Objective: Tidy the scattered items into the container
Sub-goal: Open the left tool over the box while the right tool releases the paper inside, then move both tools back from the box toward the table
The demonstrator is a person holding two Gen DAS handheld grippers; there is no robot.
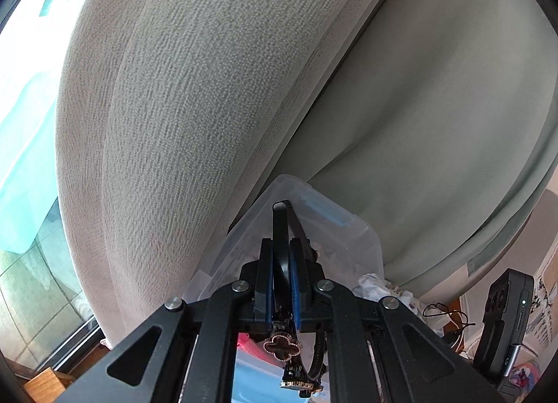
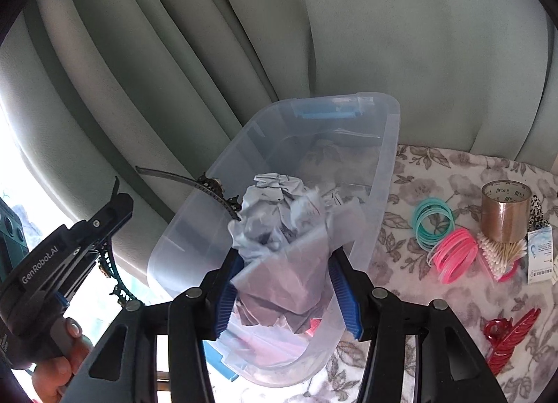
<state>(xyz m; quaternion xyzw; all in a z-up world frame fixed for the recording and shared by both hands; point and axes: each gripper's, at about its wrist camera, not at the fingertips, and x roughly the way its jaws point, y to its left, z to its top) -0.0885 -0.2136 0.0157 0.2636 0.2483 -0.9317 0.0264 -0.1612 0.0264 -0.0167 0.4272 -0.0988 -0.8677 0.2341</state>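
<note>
left gripper [image 1: 281, 277] clenched on black strap [image 1: 280, 228], right gripper [image 2: 284, 284] released around crumpled paper [image 2: 279, 207], right-only bangles [image 2: 453, 253]

Daylight floods in from the left of both views, where a window [image 1: 24, 117] is blown out to white and pale green glare. The heavy grey-beige curtain folds [image 1: 195, 106] are evenly lit and sharp in texture, with soft shadows in their creases. The clear plastic storage box [image 2: 383, 173] shows faint sheen. Both fisheye pictures bend straight lines strongly and darken to black at the corners. Close black hand-held gripper arms [image 2: 411, 340] look slightly soft.
</note>
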